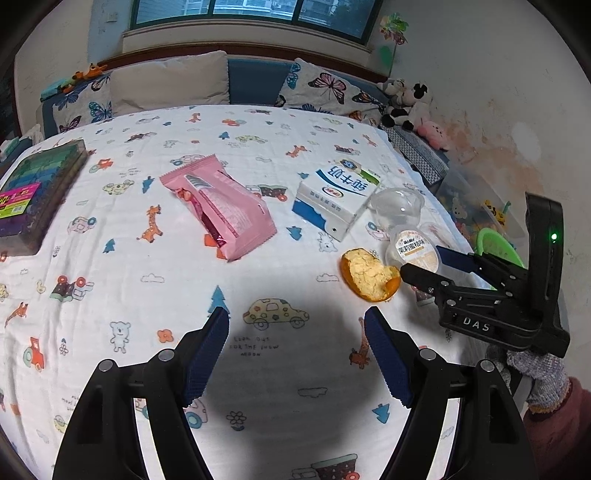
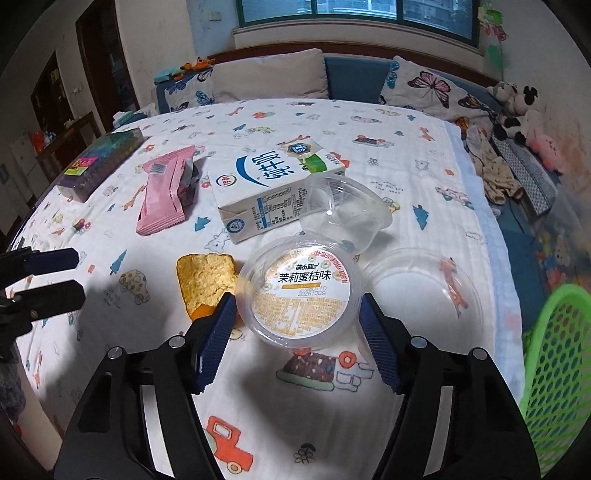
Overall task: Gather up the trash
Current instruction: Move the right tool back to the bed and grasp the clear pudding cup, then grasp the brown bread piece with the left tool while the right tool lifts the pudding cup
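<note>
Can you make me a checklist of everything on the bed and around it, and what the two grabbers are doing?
Surface: bed sheet with cartoon print.
Job's things: pink wrapper, milk carton, orange peel, labelled cup, clear cup, clear lid.
Clutter: coloured box.
Grippers: left gripper open over the sheet; right gripper open around the labelled cup.
Cables: nothing seen.
Surroundings: green basket, pillows, plush toys, window.

jelly cup lid [image 2: 300, 295]: "茉莉蜜桔味", "20261009" | right tool [image 1: 430, 267] body: "DAS" | milk carton [image 2: 273, 184]: "纯牛奶"
</note>
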